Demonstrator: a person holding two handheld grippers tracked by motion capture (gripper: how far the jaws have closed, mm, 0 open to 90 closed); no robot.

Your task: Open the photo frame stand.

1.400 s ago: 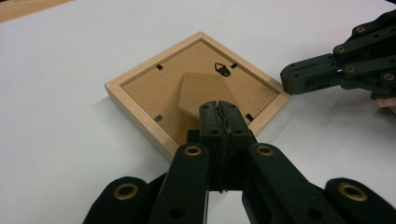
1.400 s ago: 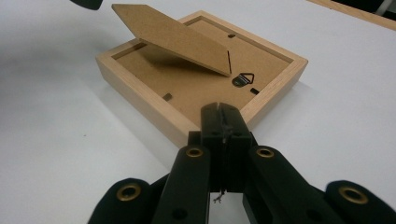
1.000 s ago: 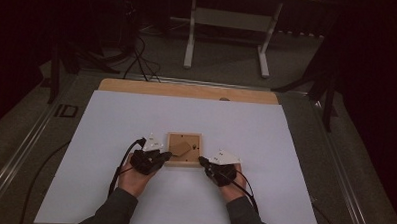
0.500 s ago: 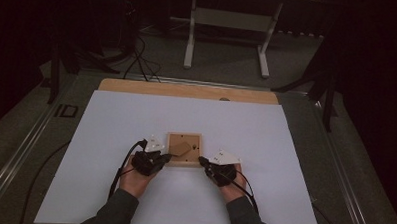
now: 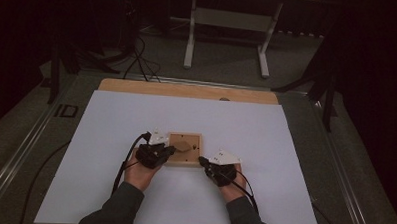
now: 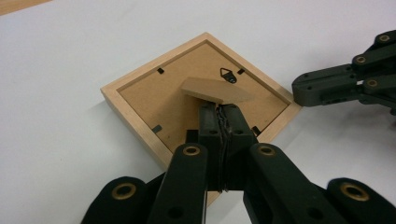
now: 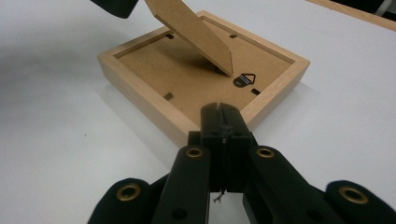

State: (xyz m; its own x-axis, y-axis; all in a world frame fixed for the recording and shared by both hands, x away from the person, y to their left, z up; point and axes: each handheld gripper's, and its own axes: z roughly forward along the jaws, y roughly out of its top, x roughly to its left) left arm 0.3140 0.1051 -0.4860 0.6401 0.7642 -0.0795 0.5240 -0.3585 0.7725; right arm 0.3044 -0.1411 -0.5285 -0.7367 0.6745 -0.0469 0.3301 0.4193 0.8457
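Both pairs of jaws are pressed together with nothing caught between them. From the high view, the left gripper (image 5: pixel 171 150) sits at the left edge of the picture frame (image 5: pixel 184 149), its tips reaching over the frame's back, while the right gripper (image 5: pixel 202 161) rests at the frame's near right corner; the frame lies face down on the white sheet (image 5: pixel 111 124) that covers the table, roughly midway across it and nearer the person's side. In the left gripper view, the closed jaws of the left gripper (image 6: pixel 219 108) point at the frame (image 6: pixel 140 100) from its near corner, their tips just under the raised free end of the easel stand (image 6: pixel 215 89), which lifts off the brown backing board (image 6: pixel 159 93); I cannot tell whether the tips touch the stand. A small black hanger (image 6: pixel 228 74) sits on the board beyond the stand, and the right gripper (image 6: pixel 299 88) shows just beside the frame's right corner. In the right gripper view, the right gripper (image 7: pixel 219 108), jaws together, meets the frame (image 7: pixel 140 95) at its near wooden rim, with the stand (image 7: pixel 196 32) tilted up steeply above the board and the hanger (image 7: pixel 244 80) just beyond the jaw tips.
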